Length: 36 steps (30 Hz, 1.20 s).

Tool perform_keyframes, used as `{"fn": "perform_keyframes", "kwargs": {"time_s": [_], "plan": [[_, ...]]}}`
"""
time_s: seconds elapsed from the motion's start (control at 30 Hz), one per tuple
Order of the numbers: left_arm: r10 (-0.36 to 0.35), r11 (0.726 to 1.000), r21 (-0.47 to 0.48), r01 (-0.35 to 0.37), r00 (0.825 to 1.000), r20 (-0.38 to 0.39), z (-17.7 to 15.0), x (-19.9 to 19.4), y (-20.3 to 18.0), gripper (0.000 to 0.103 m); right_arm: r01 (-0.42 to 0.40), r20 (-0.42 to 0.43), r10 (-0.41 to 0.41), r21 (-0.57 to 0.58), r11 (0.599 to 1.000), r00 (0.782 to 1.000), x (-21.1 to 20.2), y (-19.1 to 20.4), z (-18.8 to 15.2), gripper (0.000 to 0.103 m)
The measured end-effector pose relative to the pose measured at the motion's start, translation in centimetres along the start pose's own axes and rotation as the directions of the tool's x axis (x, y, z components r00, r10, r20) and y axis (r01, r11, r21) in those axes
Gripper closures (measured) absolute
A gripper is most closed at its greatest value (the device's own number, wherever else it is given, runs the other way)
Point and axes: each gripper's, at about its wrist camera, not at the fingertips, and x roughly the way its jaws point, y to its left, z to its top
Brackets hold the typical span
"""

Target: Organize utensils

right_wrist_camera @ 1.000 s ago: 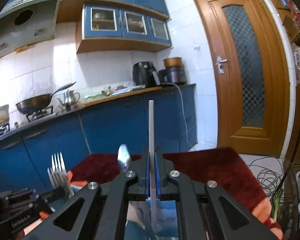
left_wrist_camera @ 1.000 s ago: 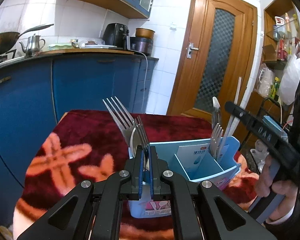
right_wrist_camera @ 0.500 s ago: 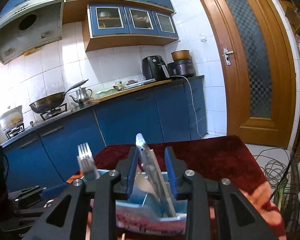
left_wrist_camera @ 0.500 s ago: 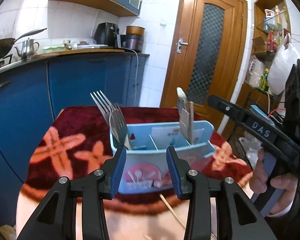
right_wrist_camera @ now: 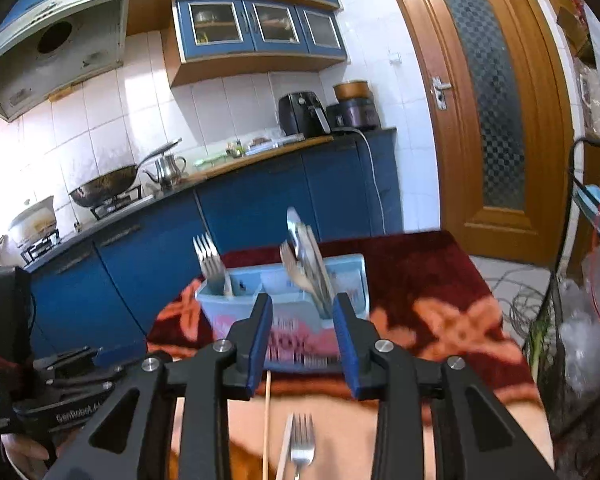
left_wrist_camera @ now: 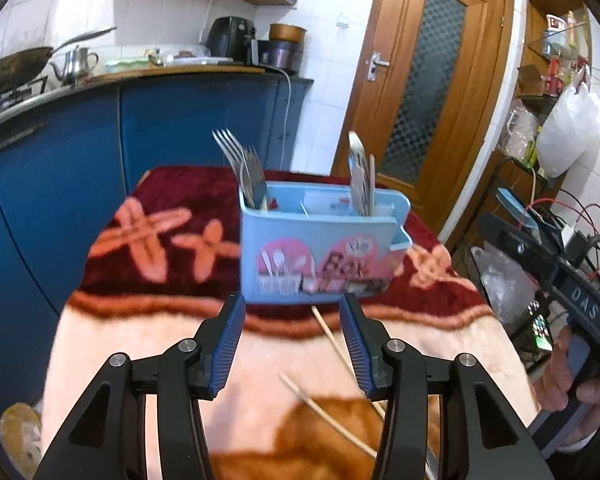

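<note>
Tongs (left_wrist_camera: 292,340) (right_wrist_camera: 303,332) have released the utensils, both opening empty.

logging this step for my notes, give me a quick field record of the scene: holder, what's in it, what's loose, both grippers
holder: light blue plastic utensil caddy on red and cream patterned blanket
left compartment: metal forks, tines up
right compartment: metal spoon and pale sticks
loose: wooden chopsticks; metal fork lying near edge
left gripper: jaws opening, nothing between
right gripper: jaws opening, nothing between
</note>
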Motion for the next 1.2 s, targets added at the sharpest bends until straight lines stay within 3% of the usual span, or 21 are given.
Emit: {"fn": "perform_keyframes", "kwargs": {"time_s": [0.33, 0.63, 0.83, 0.9, 0.93, 0.97, 1.2], "plan": [[-0.009, 1.0, 0.0, 0.009, 0.99, -0.143, -4.0, 0.9, -2.0, 0.053, 0.025, -0.109, -0.02, 0.039, 0.999, 0.994, -0.1, -2.0, -5.3, 0.067], [0.052, 0.999, 0.003, -0.053, 0.973, -0.226, -5.7, 3.2, -2.5, 0.053, 0.046, -0.15, -0.033, 0.088, 0.995, 0.988, -0.4, -4.8, -7.8, 0.064], [0.054, 0.998, 0.001, -0.056, 0.959, -0.279, -6.4, 4.9, -2.8, 0.053, 0.056, -0.16, -0.037, 0.117, 0.992, 0.986, -0.7, -6.5, -8.6, 0.062], [0.029, 0.999, -0.022, -0.038, 0.951, -0.309, -6.7, 5.7, -2.6, 0.062, 0.055, -0.155, -0.036, 0.121, 0.991, 0.987, -1.0, -6.8, -8.8, 0.061], [0.02, 0.999, -0.037, -0.034, 0.944, -0.331, -6.8, 6.1, -2.5, 0.076, 0.054, -0.154, -0.035, 0.123, 0.991, 0.987, -1.0, -7.0, -8.9, 0.061], [0.009, 0.998, -0.053, -0.029, 0.935, -0.354, -6.9, 6.5, -2.3, 0.083, 0.05, -0.154, -0.03, 0.128, 0.991, 0.988, -1.1, -7.2, -9.1, 0.06], [-0.003, 0.992, -0.117, -0.043, 0.93, -0.368, -6.7, 7.1, -1.5, 0.089, 0.004, -0.152, 0.021, 0.158, 0.987, 0.988, -0.9, -8.3, -9.3, 0.059]]}}
